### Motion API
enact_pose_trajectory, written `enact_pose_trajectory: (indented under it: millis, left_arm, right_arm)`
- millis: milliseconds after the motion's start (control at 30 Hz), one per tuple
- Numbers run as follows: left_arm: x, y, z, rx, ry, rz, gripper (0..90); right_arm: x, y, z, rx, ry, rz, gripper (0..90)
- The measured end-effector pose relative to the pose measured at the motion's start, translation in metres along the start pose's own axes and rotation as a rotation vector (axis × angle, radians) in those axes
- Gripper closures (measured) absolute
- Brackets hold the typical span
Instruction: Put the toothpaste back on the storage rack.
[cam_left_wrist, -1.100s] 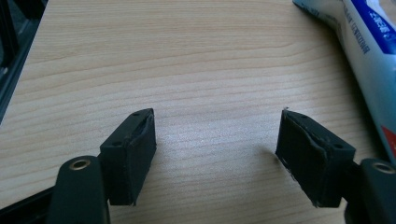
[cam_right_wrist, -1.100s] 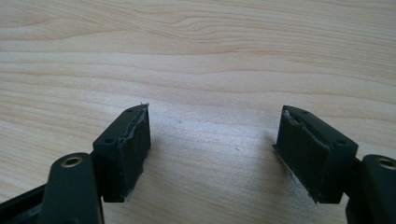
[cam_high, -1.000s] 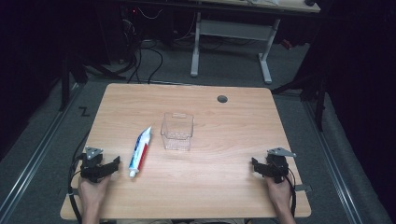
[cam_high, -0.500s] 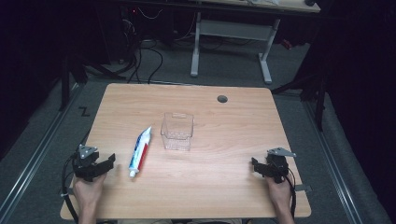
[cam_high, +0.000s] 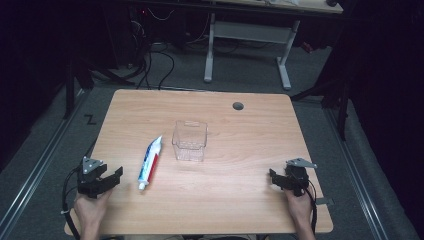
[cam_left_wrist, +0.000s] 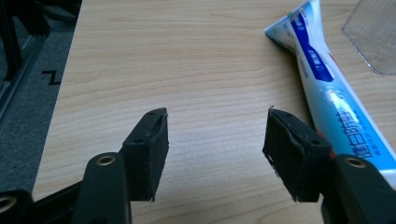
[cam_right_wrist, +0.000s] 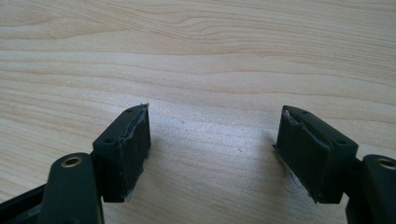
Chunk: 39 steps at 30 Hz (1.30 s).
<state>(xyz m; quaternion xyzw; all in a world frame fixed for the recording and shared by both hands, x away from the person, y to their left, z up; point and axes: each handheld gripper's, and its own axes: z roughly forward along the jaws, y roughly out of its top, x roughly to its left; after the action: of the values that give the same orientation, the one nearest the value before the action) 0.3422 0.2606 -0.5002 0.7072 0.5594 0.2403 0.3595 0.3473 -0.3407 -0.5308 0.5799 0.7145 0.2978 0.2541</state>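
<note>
From the high view I have my left gripper at the near left corner of the wooden table, lifted a little off the surface and aimed toward the toothpaste tube. Its jaws have just been closing, yet they are spread now with nothing between them; in the left gripper view I see bare wood grain in the gap, and the tube lies just beside the jaw on that view's right, apart from the pad.

The tube is white, blue and red, lying flat left of the table's middle, its cap end toward me and its crimped end pointing away toward the clear plastic box. That box stands upright near the middle of the table, just beside the tube's far end; I cannot tell from here whether the 2 touch. A corner of the box shows at the upper right of the left gripper view.

My right gripper sits at the near right corner, well apart from both things. In the right gripper view its 2 jaws stand wide over plain wood, holding nothing.

A small round cable hole sits near the far edge.
</note>
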Motion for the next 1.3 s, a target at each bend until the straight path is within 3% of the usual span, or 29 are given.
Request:
enact_pose_trajectory:
  millis: [233, 433, 600, 800, 933, 1067, 1167, 1300]
  left_arm:
    - [-0.008, 0.003, -0.008, 0.008, -0.025, 0.013, 44.2]
    - [-0.019, 0.011, -0.01, 0.029, -0.049, 0.057, 46.4]
    - [-0.035, 0.024, -0.01, 0.05, -0.06, 0.126, 45.2]
    - [-0.046, 0.038, -0.006, 0.079, -0.073, 0.18, 43.2]
    - [-0.052, 0.044, -0.003, 0.077, -0.075, 0.21, 43.1]
    - [-0.06, 0.051, 0.003, 0.066, -0.054, 0.276, 43.6]
    - [-0.064, 0.057, 0.008, 0.082, -0.054, 0.279, 43.9]
    - [-0.065, 0.063, 0.015, 0.128, -0.055, 0.249, 42.1]
  right_arm:
    - [0.0, 0.0, 0.0, 0.0, 0.0, 0.0, 25.9]
    - [0.0, 0.0, 0.0, 0.001, 0.0, 0.001, 25.9]
    - [0.0, 0.0, 0.0, 0.001, -0.001, 0.001, 25.9]
    - [0.0, 0.0, 0.0, 0.001, -0.001, 0.001, 25.9]
    - [0.0, 0.0, 0.0, 0.001, -0.001, 0.001, 25.9]
    - [0.0, 0.0, 0.0, 0.001, -0.001, 0.001, 25.9]
    - [0.0, 0.0, 0.0, 0.001, -0.001, 0.0, 25.9]
    - [0.0, 0.0, 0.0, 0.001, -0.001, 0.001, 25.9]
